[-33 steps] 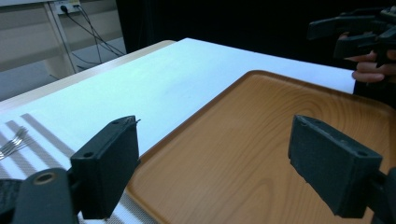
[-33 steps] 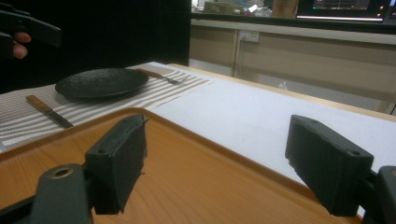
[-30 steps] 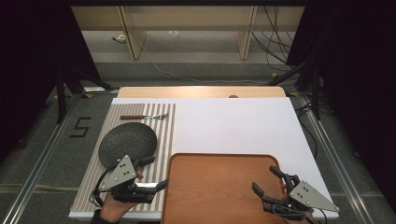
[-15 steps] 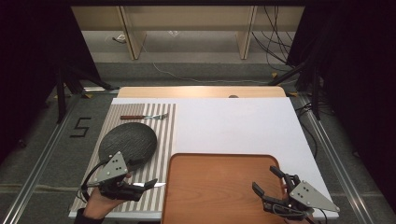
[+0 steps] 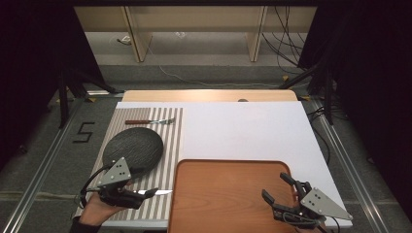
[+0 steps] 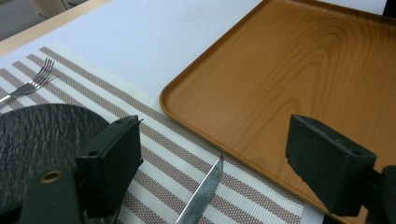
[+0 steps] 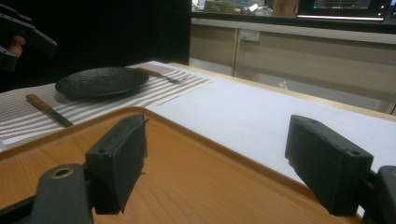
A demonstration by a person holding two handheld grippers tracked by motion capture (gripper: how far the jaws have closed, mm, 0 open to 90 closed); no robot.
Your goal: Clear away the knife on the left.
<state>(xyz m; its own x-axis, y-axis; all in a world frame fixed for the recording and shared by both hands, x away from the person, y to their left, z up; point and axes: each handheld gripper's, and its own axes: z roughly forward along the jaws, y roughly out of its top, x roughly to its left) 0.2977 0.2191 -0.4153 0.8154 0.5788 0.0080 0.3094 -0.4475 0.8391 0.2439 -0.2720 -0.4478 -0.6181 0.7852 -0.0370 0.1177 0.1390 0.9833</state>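
High view showed the left tongs (image 5: 130, 195) low over the striped mat (image 5: 167, 145) at the near left of the worktop (image 5: 243, 131). A hand (image 5: 94, 209) held them from below. Their jaws were spread wide apart and pinched nothing. The knife (image 5: 156, 192) lay flat on the mat under them, with its shiny blade poking out toward the wooden tray (image 5: 228, 194). The blade tip was just beside the tray's left rim.

Left gripper view looked along the two black jaws, and the knife (image 6: 201, 191) blade lay on the mat (image 6: 163, 154) between them, not touched by either jaw. The tray (image 6: 289, 79) sat to the right of the mat. The dark plate (image 6: 42, 135) was at the left, and the fork (image 6: 32, 81) lay past it.

The right tongs (image 5: 283, 191) rested at the near right corner of the tray, with the jaws spread and nothing between them. Right gripper view showed both jaws over the bare tray (image 7: 196, 177). Far off were the plate (image 7: 102, 81), the knife (image 7: 49, 109) with its brown handle on the mat, and the left tongs (image 7: 23, 39) up above them.

In the high view the plate (image 5: 133, 148) sat on the mat just behind the left tongs, and the fork (image 5: 150, 121) lay at the far end of the mat.
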